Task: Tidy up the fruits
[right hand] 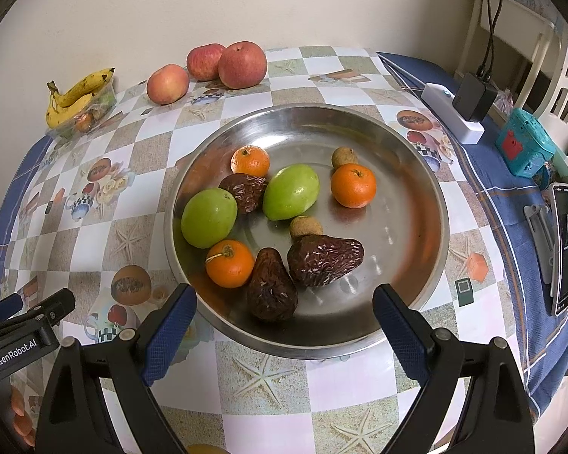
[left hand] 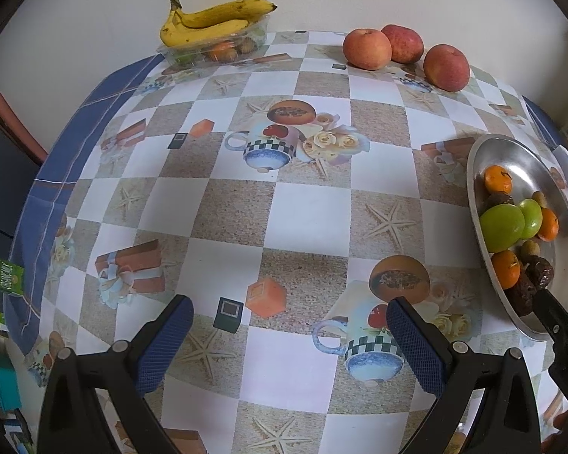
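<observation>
Hovering low over the worktop (left hand: 306, 223), both tools hold nothing: the left tool (left hand: 289, 335) stands spread wide above bare cloth, and the right tool (right hand: 284, 321) stands equally wide at the near rim of the steel bowl (right hand: 416, 174).

The bowl holds a mixed lot: three oranges (right hand: 353, 185), two green fruits (right hand: 291, 191), three wrinkled dark fruits (right hand: 323, 259) and two small tan ones (right hand: 305, 226), several touching. Three apples (right hand: 242, 64) sit grouped at the far edge, well apart from the bowl. Bananas (left hand: 208, 20) lie atop a clear tray (left hand: 178, 55) of small fruit at the far left corner.

This could be sorting out of the bowl, or gathering into it; the scene fits either. The right tool seems placed to work at the bowl. Any pick there needs a narrow approach, since neighbours crowd close and round fruit will roll.
</observation>
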